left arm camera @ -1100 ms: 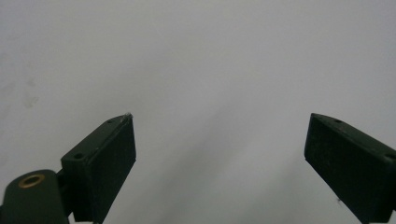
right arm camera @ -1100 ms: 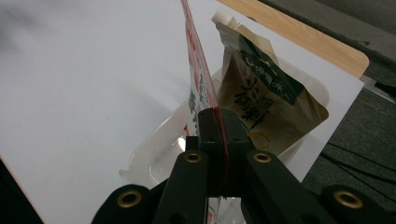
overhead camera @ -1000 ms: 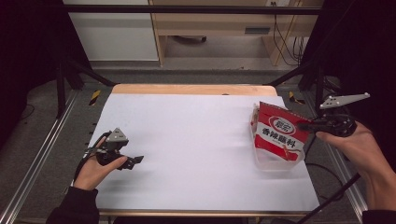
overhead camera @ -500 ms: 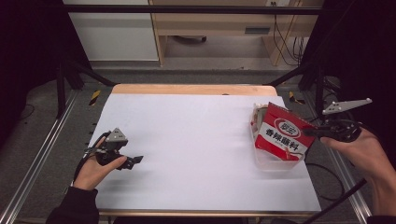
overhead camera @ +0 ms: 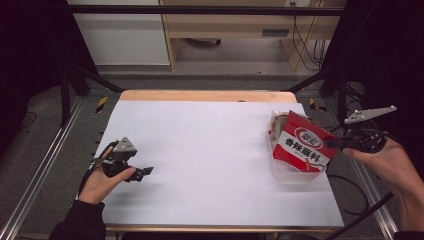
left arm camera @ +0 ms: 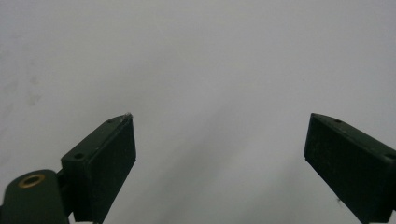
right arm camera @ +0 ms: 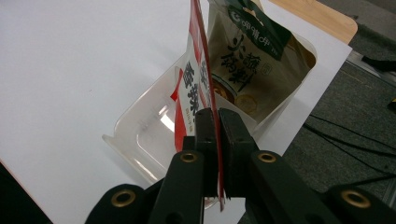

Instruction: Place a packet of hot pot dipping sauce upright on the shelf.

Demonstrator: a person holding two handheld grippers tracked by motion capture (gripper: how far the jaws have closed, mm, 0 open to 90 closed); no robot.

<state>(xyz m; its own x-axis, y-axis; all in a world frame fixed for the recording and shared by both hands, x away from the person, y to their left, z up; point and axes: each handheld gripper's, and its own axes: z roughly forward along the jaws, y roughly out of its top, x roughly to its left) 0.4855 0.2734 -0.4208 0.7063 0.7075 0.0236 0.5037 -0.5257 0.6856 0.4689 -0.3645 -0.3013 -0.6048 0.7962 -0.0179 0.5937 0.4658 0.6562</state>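
Our right claw was clamped on the red packet; our left claw stood apart. We judged it best to lower the packet slowly into the clear box.

The red sauce packet carries white Chinese characters, 香辣蘸料, beneath a round white logo too small to read. In the right gripper view, the brown packet behind it bears large dark characters, seemingly 火锅蘸料, under a white brand line that stays illegible.

The worktop has a white top. A clear plastic box sits near its right edge, maybe holding a brown packet.
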